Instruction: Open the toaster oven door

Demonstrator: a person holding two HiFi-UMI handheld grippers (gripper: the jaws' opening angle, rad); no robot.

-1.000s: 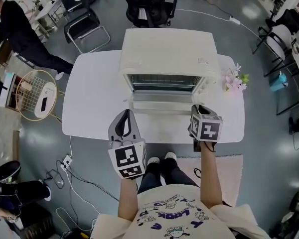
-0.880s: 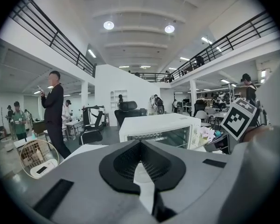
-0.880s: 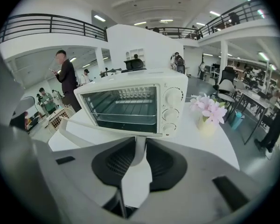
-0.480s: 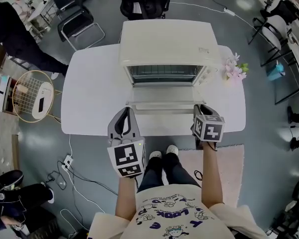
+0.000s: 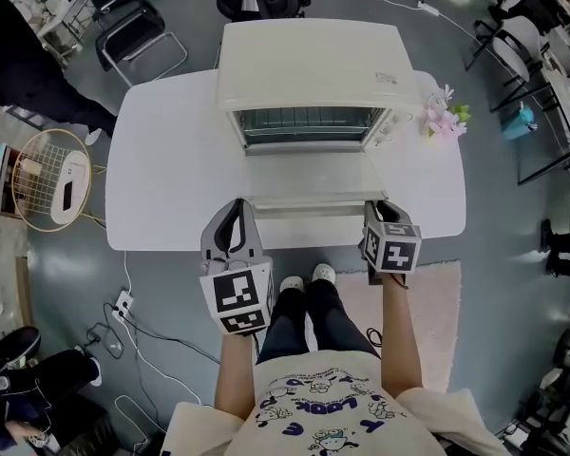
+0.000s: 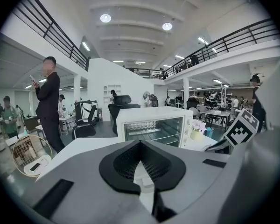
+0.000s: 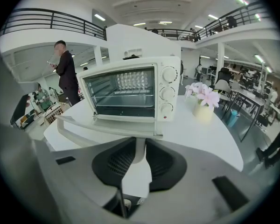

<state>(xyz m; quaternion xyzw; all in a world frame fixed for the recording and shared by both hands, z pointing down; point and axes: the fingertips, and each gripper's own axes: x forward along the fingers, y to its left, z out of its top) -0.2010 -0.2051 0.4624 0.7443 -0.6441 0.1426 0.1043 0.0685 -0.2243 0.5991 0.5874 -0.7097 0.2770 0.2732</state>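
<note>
When viewed from above, shows one boxy white oven (image 5: 309, 60) at upper centre on one rounded white table (image 5: 161, 160), its one door (image 5: 309, 177) lying flat open toward the lower frame, with one pale bar handle (image 5: 304, 207) along the near edge. Counts two grey grippers: right gripper (image 5: 384, 207), centre right, ribbed black pads (image 7: 113, 164) clamped on the handle's right end; left gripper (image 5: 236, 207), centre left, jaws together on nothing, just beside the handle's left end. Adds three round knobs (image 7: 168, 93) down the oven's right face, one pot of pink flowers (image 5: 444, 120) right of it, two dark chairs (image 5: 138, 31) at top, one round wire basket (image 5: 52, 180) at left.
</note>
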